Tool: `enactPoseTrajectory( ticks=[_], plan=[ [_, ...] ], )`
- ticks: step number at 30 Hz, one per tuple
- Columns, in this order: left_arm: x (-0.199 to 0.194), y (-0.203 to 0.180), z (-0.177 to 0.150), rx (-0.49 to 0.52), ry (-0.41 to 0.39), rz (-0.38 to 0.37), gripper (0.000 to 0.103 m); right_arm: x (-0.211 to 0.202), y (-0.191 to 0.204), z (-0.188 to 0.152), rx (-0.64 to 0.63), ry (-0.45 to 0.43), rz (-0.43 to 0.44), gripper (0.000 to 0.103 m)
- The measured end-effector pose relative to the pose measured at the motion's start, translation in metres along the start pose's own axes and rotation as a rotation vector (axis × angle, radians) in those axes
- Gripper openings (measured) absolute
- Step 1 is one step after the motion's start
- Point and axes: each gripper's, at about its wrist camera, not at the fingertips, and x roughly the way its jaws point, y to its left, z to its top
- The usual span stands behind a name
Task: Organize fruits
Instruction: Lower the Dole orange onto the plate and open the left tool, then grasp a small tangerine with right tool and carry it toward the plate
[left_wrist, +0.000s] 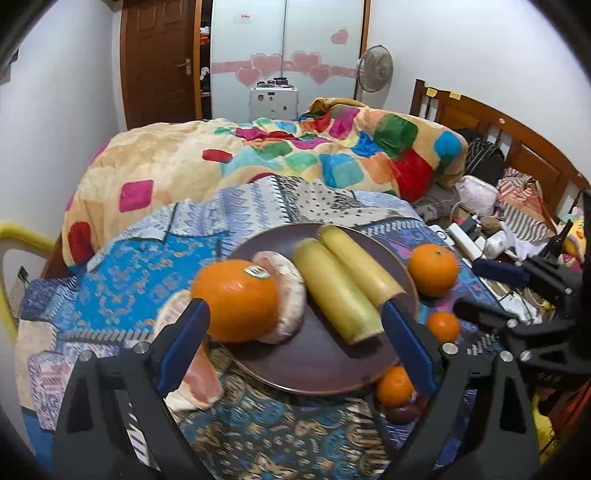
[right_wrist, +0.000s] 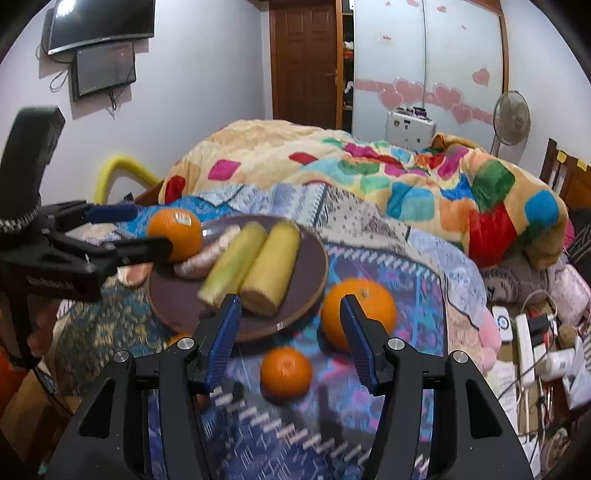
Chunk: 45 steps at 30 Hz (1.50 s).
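Note:
A dark brown plate (left_wrist: 325, 362) (right_wrist: 177, 295) lies on the patterned bedspread. On it are two yellow corn pieces (left_wrist: 343, 280) (right_wrist: 255, 266) and a peeled pinkish citrus (left_wrist: 288, 291) (right_wrist: 207, 258). A stickered orange (left_wrist: 236, 299) (right_wrist: 177, 232) rests at the plate's left rim, by my open left gripper's (left_wrist: 295, 325) (right_wrist: 147, 229) left finger. Off the plate lie a large orange (left_wrist: 434, 269) (right_wrist: 373, 302), a small one (left_wrist: 443, 326) (right_wrist: 286, 371) and another small one (left_wrist: 395, 386). My right gripper (right_wrist: 290, 325) is open and empty above the small orange.
A colourful blanket (left_wrist: 295, 155) is heaped behind the plate. Peel pieces (left_wrist: 199, 380) lie left of the plate. A power strip, cables and clutter (right_wrist: 528, 343) fill the right side. A dark round fruit (left_wrist: 406, 410) lies beside the near small orange.

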Motion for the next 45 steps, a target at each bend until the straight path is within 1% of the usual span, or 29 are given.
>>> enactPoseTrajectory(
  ticks=[4,9,14,15,16,17,18,22,23,29,34,39,40,43,45],
  plan=[
    [0.000,-0.006,-0.010,-0.003,0.005,-0.005,0.095,0.004,-0.002,-0.016,0.000,0.029,-0.008,0.052],
    [0.008,-0.013,-0.021,0.028,0.020,0.034,0.095,0.014,-0.003,-0.032,0.006,0.074,0.002,0.052],
    [0.016,-0.010,-0.028,0.005,0.042,0.021,0.095,0.024,-0.001,-0.039,0.004,0.109,0.011,0.052],
    [0.017,-0.009,-0.029,0.002,0.043,0.021,0.095,0.024,-0.001,-0.040,0.001,0.111,0.013,0.051],
    [0.017,-0.008,-0.030,0.000,0.042,0.020,0.095,0.025,-0.001,-0.039,-0.002,0.113,0.019,0.046],
    [0.017,-0.008,-0.030,-0.001,0.041,0.016,0.095,0.026,-0.001,-0.039,-0.004,0.116,0.021,0.037],
    [0.018,-0.008,-0.030,-0.003,0.043,0.017,0.095,0.026,0.000,-0.040,-0.002,0.124,0.026,0.035],
    [0.016,-0.009,-0.032,-0.012,0.043,0.006,0.094,0.023,-0.002,-0.040,0.015,0.117,0.033,0.034],
    [0.014,-0.011,-0.032,-0.012,0.040,0.005,0.092,0.022,-0.001,-0.041,0.016,0.113,0.034,0.034],
    [0.004,-0.027,-0.037,0.002,0.037,-0.001,0.090,0.003,0.000,-0.043,0.019,0.084,0.036,0.034],
    [0.005,-0.045,-0.042,0.018,0.067,-0.022,0.081,-0.015,-0.002,-0.045,0.025,0.060,0.028,0.034],
    [0.014,-0.060,-0.052,0.029,0.112,-0.035,0.070,-0.026,-0.008,-0.050,0.036,0.052,0.022,0.034],
    [0.013,-0.062,-0.054,0.035,0.103,-0.021,0.069,-0.028,-0.009,-0.051,0.040,0.052,0.022,0.034],
    [0.012,-0.067,-0.056,0.046,0.095,-0.005,0.061,-0.031,-0.013,-0.054,0.053,0.051,0.023,0.034],
    [0.011,-0.068,-0.057,0.042,0.094,0.003,0.052,-0.031,-0.014,-0.054,0.056,0.052,0.023,0.034]
  ],
)
